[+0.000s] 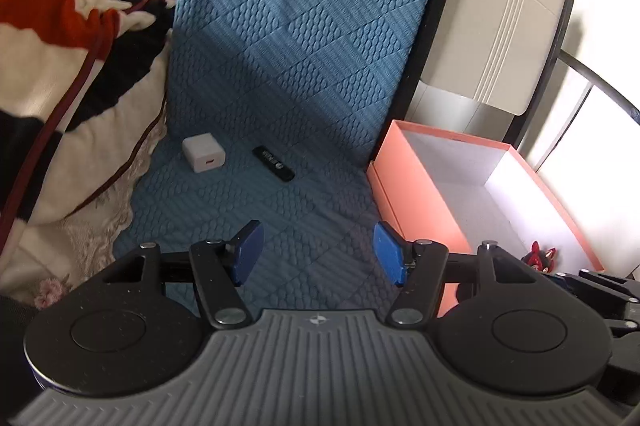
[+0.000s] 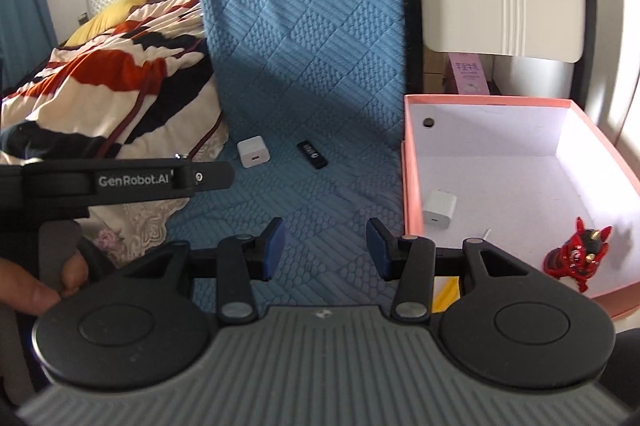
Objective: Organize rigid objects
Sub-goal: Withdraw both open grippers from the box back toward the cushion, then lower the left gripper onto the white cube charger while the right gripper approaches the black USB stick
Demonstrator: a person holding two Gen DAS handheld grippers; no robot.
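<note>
A white charger cube [image 1: 204,152] and a black USB stick [image 1: 273,162] lie side by side on the blue quilted cover [image 1: 304,66]; both also show in the right wrist view, the cube [image 2: 253,151] and the stick [image 2: 312,154]. A pink box [image 2: 412,186] stands to the right, holding another white charger [image 2: 439,207] and a red figurine [image 2: 576,256]. The box [image 1: 416,202] and figurine [image 1: 542,255] show in the left wrist view too. My left gripper [image 1: 318,252] is open and empty, short of the cube and stick. My right gripper [image 2: 326,248] is open and empty beside the box.
A patterned red, black and cream blanket [image 1: 68,66] is heaped at the left. A beige headboard panel [image 1: 500,26] and a black frame stand behind the box. The left gripper's body [image 2: 120,182] crosses the left of the right wrist view.
</note>
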